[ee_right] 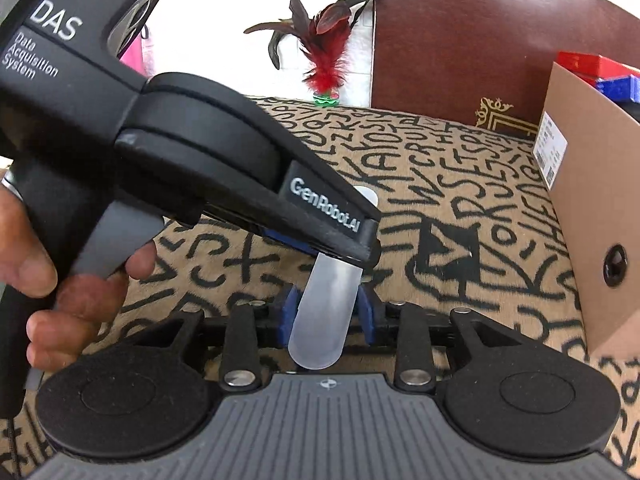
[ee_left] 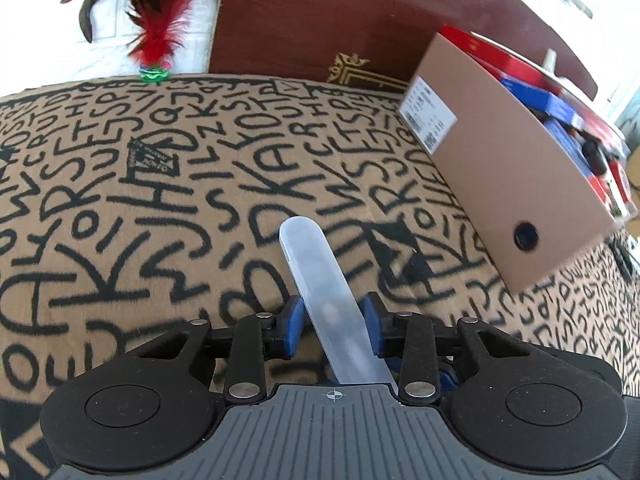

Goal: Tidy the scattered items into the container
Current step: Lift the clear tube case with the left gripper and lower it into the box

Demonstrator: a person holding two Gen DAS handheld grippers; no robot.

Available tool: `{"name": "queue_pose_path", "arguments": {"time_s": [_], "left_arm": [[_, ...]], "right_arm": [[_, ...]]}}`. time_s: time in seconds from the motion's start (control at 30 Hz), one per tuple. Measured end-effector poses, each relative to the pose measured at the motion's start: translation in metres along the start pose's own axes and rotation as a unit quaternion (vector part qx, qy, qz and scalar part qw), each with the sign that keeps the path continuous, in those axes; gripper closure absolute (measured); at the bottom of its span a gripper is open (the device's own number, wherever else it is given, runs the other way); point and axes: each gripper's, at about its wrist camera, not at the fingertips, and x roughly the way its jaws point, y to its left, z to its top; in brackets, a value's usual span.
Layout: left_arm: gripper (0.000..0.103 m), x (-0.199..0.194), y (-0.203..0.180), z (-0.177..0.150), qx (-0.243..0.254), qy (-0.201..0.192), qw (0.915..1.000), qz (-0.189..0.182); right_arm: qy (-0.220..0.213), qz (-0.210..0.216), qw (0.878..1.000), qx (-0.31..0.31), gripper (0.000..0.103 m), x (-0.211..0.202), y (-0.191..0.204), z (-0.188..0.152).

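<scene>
Step in hand: carrying one item to the box, by my reading; the frosted plastic case (ee_left: pixel 326 300) is up off the patterned blanket (ee_left: pixel 120 200) and not yet in the cardboard box (ee_left: pixel 504 184).
Left gripper (ee_left: pixel 332 324): its blue fingers (ee_left: pixel 294 328) are clamped on the case near its middle, one on each long edge.
Right gripper (ee_right: pixel 326 316): its fingers (ee_right: pixel 288 320) sit on either side of the case's rounded near end; whether they press it or merely flank it I cannot tell (this looks like a hand-over, or a two-handed carry).
Case, long axis: in the left wrist view it runs forward along the fingers, its rounded tip pointing away and a little left, tilted off their line.
Where the box is: to the right, apart from the case, already holding red and blue packets (ee_left: pixel 560 104).
Next move calls for: one clear holder, a swing right over the rim, long axis lined up with the opening, then release.
Left over: a red feathered shuttlecock (ee_left: pixel 154 48) at the blanket's far edge.
</scene>
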Motion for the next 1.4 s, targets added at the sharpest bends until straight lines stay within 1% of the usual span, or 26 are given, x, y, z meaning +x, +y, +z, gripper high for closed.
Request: {"name": "queue_pose_path", "arguments": {"time_s": [0.13,0.27,0.43,0.6,0.83,0.97,1.07,1.23,1.3,1.4], "left_arm": [[0.072,-0.008,-0.019,-0.011,0.005,-0.001,1.0,-0.006],[0.072,-0.025,-0.046,-0.014,0.017,-0.018,0.9995,-0.018],[0.072,-0.054,-0.087,-0.005,0.051,-0.057,0.9966,-0.029],[0.072,-0.08,-0.131,0.008,0.08,-0.105,0.9905,-0.037],[0.072,-0.094,-0.186,0.045,0.111,-0.136,0.9824,-0.063],[0.072,-0.091,-0.217,0.068,0.131,-0.152,0.9765,-0.08],[0.072,-0.083,-0.237,0.087,0.135,-0.158,0.9737,-0.094],[0.072,-0.056,-0.26,0.126,0.122,-0.15,0.9734,-0.122],[0.072,-0.042,-0.267,0.14,0.119,-0.147,0.9737,-0.128],[0.072,-0.019,-0.274,0.159,0.118,-0.143,0.974,-0.13]], "right_arm": [[-0.002,0.008,1.0,0.027,0.066,-0.019,-0.005,-0.01],[-0.019,0.004,0.998,0.052,0.067,-0.047,-0.014,-0.018],[-0.064,-0.014,0.996,0.063,0.067,-0.09,-0.025,-0.017],[-0.124,-0.034,0.989,0.069,0.068,-0.135,-0.041,-0.007],[-0.186,-0.066,0.978,0.064,0.068,-0.175,-0.074,0.01],[-0.211,-0.092,0.971,0.061,0.068,-0.192,-0.099,0.022],[-0.222,-0.109,0.967,0.06,0.068,-0.2,-0.119,0.028],[-0.228,-0.132,0.964,0.05,0.068,-0.196,-0.159,0.049],[-0.224,-0.14,0.963,0.046,0.068,-0.194,-0.172,0.055],[-0.217,-0.151,0.963,0.042,0.069,-0.177,-0.193,0.068]]}}
